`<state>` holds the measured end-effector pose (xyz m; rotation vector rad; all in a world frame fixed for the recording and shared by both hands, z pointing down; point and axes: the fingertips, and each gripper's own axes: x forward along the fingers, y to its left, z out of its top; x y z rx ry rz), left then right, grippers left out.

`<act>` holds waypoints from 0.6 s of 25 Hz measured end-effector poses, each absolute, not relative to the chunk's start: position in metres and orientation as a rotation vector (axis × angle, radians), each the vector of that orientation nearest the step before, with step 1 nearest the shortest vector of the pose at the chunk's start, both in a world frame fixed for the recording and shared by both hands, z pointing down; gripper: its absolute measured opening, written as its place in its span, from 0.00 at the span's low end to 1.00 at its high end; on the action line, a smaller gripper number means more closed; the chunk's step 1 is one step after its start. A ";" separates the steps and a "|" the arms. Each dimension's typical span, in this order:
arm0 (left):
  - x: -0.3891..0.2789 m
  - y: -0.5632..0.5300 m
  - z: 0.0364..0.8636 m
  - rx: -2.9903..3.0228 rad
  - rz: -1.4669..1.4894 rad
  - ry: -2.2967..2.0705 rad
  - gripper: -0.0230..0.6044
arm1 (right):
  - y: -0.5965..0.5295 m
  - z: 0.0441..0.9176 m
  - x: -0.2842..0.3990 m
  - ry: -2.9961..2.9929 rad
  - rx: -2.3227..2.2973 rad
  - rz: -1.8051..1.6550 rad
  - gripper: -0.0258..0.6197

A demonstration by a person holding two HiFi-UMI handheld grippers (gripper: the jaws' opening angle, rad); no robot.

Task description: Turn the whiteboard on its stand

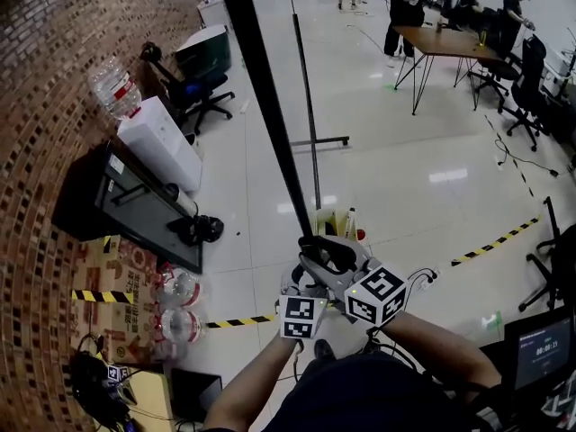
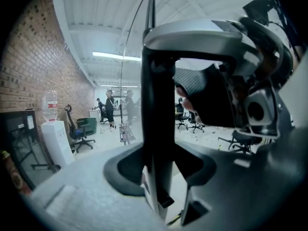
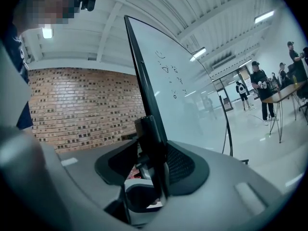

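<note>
Clamping one whiteboard (image 3: 192, 95) by its edge, two tools grip: left tool (image 2: 161, 172) and right tool (image 3: 155, 163).

Open-plan office or lab hall.
A brick wall (image 1: 45, 106) bounds a wide glossy floor (image 1: 405, 169) marked with hazard tape (image 1: 497, 241). People (image 1: 405, 7) stand at a desk (image 1: 441, 41) among office chairs (image 1: 526, 84), with a water dispenser (image 1: 160, 147), monitor (image 1: 542, 349), whiteboard (image 3: 192, 95) and strip lights (image 2: 115, 57) under a beamed ceiling (image 3: 183, 8).

A water dispenser (image 1: 160, 142) stands against the brick wall (image 1: 54, 43); people (image 1: 405, 7) gather round a table (image 1: 445, 41) beyond.
</note>
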<state>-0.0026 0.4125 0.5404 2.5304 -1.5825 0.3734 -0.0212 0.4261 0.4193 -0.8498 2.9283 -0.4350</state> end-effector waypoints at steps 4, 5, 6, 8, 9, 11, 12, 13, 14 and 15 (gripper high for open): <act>-0.006 0.412 0.540 2.527 0.361 -1.628 0.33 | 0.427 0.420 -0.024 2.933 -0.836 -0.432 0.33; -0.005 0.413 0.540 2.528 0.358 -1.638 0.34 | 0.428 0.421 -0.024 2.937 -0.837 -0.429 0.33; -0.004 0.414 0.541 2.528 0.359 -1.644 0.37 | 0.430 0.422 -0.023 2.944 -0.838 -0.423 0.34; -0.004 0.418 0.541 2.513 0.364 -1.655 0.45 | 0.436 0.425 -0.017 2.967 -0.845 -0.397 0.33; -0.007 0.421 0.539 2.504 0.358 -1.661 0.46 | 0.440 0.427 -0.013 2.982 -0.844 -0.380 0.32; -0.016 0.430 0.531 2.497 0.328 -1.666 0.46 | 0.447 0.432 -0.004 3.017 -0.837 -0.351 0.28; -0.021 0.438 0.526 2.501 0.318 -1.657 0.46 | 0.451 0.435 0.001 3.034 -0.835 -0.345 0.27; -0.024 0.449 0.523 2.506 0.316 -1.639 0.45 | 0.455 0.438 0.008 3.047 -0.836 -0.343 0.24; -0.027 0.461 0.521 2.511 0.318 -1.615 0.44 | 0.458 0.440 0.015 3.057 -0.841 -0.339 0.21; -0.028 0.473 0.519 2.516 0.320 -1.583 0.37 | 0.460 0.442 0.022 3.063 -0.852 -0.327 0.18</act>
